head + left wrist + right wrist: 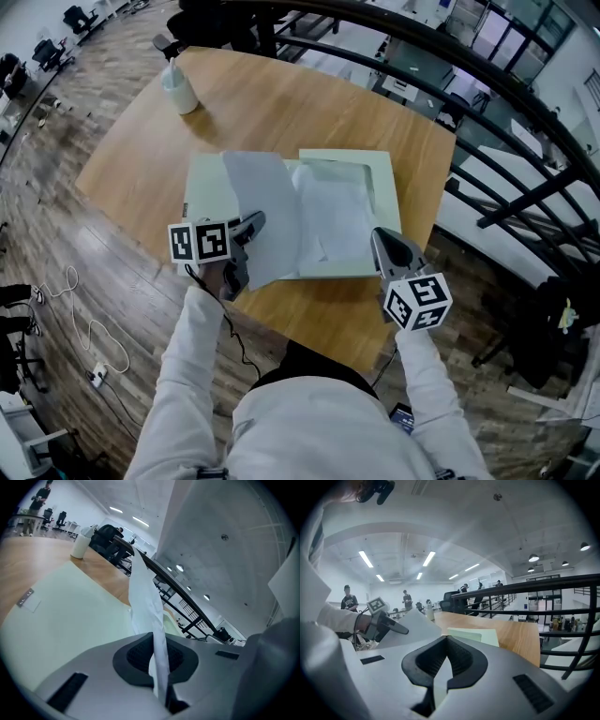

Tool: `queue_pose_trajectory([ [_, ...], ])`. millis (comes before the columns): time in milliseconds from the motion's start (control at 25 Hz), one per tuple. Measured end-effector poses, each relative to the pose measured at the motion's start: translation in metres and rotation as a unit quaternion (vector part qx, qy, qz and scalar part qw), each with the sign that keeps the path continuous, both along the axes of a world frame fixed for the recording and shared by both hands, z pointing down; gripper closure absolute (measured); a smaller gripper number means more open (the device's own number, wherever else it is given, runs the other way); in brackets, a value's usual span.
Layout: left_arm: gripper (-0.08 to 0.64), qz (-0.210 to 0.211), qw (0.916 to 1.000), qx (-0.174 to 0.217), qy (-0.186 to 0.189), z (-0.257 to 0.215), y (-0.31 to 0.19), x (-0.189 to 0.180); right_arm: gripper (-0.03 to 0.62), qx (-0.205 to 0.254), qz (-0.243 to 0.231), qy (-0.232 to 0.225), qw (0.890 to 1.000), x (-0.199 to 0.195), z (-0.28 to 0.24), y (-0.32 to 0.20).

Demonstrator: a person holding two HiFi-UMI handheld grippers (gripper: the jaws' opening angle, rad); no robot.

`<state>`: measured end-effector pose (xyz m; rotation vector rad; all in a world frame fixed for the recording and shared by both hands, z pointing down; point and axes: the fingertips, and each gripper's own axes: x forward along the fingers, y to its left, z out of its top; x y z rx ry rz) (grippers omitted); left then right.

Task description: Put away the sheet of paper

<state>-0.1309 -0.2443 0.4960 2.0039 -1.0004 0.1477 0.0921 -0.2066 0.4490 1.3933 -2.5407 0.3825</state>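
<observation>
A white cable [89, 328] lies on the wooden floor off the table's [281, 103] left edge. A white bottle [180, 89] stands near the far left corner, well apart from everything else. A pale green folder [380, 187] lies open along the near edge.

The left gripper [251, 225] is over the folder's left half. Its jaws are clamped on the near edge of the sheet of paper [267, 216], which rises from the folder and leans across its middle. The right gripper [380, 239] is at the folder's near right corner, its jaws together at the tips with nothing between them. A dark railing [469, 75] curves past the table's far and right edges.

The left gripper view shows the sheet [145, 602] edge-on, pinched in the pads of the left gripper [157, 648], with the folder [70, 616] below and the bottle [80, 545] beyond. The right gripper view, looking over the right gripper [448, 641], catches the left gripper [396, 629] from the side against the raised sheet [415, 625], and people standing in the room beyond.
</observation>
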Motion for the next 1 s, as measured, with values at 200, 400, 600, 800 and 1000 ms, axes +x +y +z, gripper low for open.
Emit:
queue_pose_trajectory([
  [200,0.545,0.009,0.9997,-0.024,0.005,0.008,-0.008,-0.003,0.565,-0.004,-0.003,0.001,1.0,-0.003,0.001,-0.005],
  [400,0.545,0.022,0.9982,-0.052,0.02,0.017,-0.012,0.003,0.565,-0.008,-0.005,0.001,1.0,0.0,0.005,-0.008],
  [600,0.545,0.04,0.9964,-0.072,0.02,0.026,-0.013,0.01,0.565,-0.009,-0.006,0.0,1.0,0.0,0.007,-0.009],
  [800,0.545,0.054,0.9953,-0.08,0.006,0.033,-0.018,0.017,0.565,-0.011,-0.007,0.001,1.0,0.001,0.007,-0.012],
  [1000,0.545,0.064,0.9941,-0.087,-0.007,0.04,-0.021,0.03,0.565,-0.013,-0.006,0.005,1.0,0.002,0.011,-0.014],
])
